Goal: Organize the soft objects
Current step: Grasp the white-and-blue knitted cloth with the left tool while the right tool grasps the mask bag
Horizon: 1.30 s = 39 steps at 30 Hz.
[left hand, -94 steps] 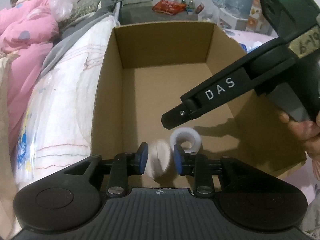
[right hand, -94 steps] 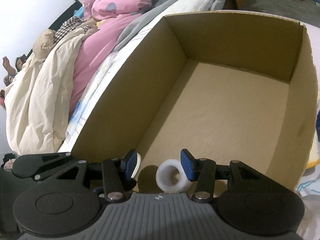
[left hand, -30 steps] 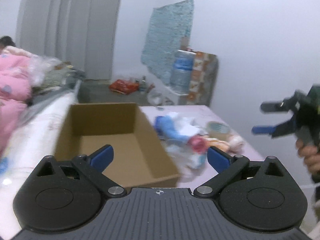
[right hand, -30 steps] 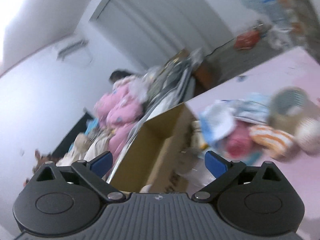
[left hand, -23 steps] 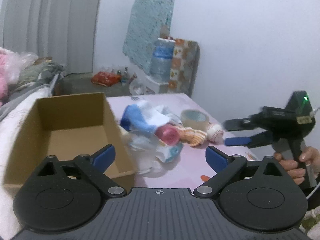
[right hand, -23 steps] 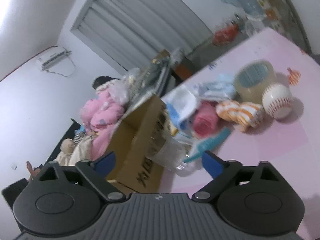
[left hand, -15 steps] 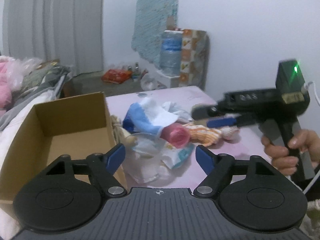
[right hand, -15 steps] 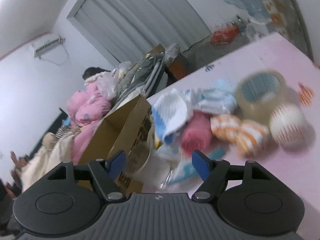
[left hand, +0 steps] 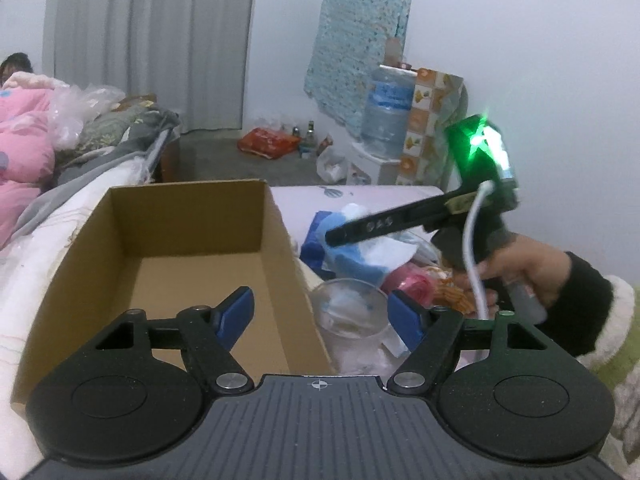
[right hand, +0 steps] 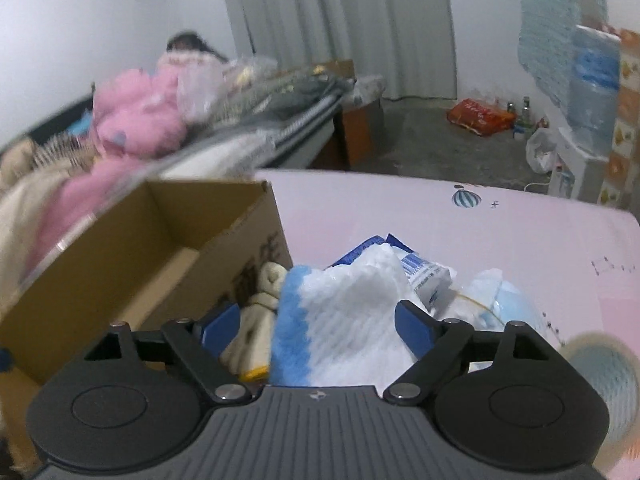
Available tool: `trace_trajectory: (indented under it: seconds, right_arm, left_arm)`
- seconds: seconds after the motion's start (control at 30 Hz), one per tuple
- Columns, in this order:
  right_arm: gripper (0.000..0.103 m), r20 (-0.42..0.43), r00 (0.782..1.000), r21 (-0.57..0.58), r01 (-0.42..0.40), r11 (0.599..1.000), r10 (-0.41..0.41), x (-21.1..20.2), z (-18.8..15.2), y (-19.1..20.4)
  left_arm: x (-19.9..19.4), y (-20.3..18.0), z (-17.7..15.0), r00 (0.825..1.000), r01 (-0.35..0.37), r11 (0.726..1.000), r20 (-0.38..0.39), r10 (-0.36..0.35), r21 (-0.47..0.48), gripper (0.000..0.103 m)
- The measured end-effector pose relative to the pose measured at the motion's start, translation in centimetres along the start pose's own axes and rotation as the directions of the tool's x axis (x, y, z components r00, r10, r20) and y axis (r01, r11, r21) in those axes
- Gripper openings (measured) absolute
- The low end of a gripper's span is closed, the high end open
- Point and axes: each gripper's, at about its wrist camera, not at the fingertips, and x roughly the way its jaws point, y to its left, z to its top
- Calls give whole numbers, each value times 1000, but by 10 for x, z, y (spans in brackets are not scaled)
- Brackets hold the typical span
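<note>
An open cardboard box (left hand: 192, 216) stands on the pink table, also in the right wrist view (right hand: 224, 216). Right of it lies a pile of soft things: a white and blue cloth (right hand: 344, 320), a cream sock (right hand: 260, 320), a pink roll (left hand: 412, 284) and an orange striped piece (left hand: 452, 296). My left gripper (left hand: 320, 316) is open and empty above the box's right wall and a clear plastic cup (left hand: 348, 312). My right gripper (right hand: 318, 326) is open, its fingers on either side of the white and blue cloth; in the left wrist view its fingers (left hand: 376, 228) point left over the pile.
A tape roll (right hand: 600, 372) lies at the right on the pink table (right hand: 460, 220). A bed with pink bedding (left hand: 24, 152) runs along the left of the box. A water bottle (left hand: 386, 112) and clutter stand on the floor behind.
Both grippers have let go of their items in the box, lifted out and swung right. The right gripper has dropped to the pile and now straddles the white and blue cloth.
</note>
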Motion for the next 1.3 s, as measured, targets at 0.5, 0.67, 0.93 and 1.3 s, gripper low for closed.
trace_trajectory:
  seconds: [0.5, 0.67, 0.93, 1.3]
  right_arm:
    - [65, 9, 997, 187, -77, 979, 76, -15, -9, -40]
    - [64, 155, 960, 301, -272, 914, 235, -72, -26, -56]
    - [64, 307, 745, 311, -667, 677, 593, -137, -66, -37]
    - [65, 334, 490, 375, -853, 363, 805, -121, -101, -20]
  left_arm:
    - [-1, 2, 7, 999, 45, 999, 25, -45, 3, 81]
    - [-5, -6, 8, 991, 132, 991, 25, -132, 7, 88]
    - [-14, -23, 10, 945, 326, 945, 35, -326, -11, 101]
    - [-17, -23, 1, 894, 446, 887, 12, -448, -116, 76]
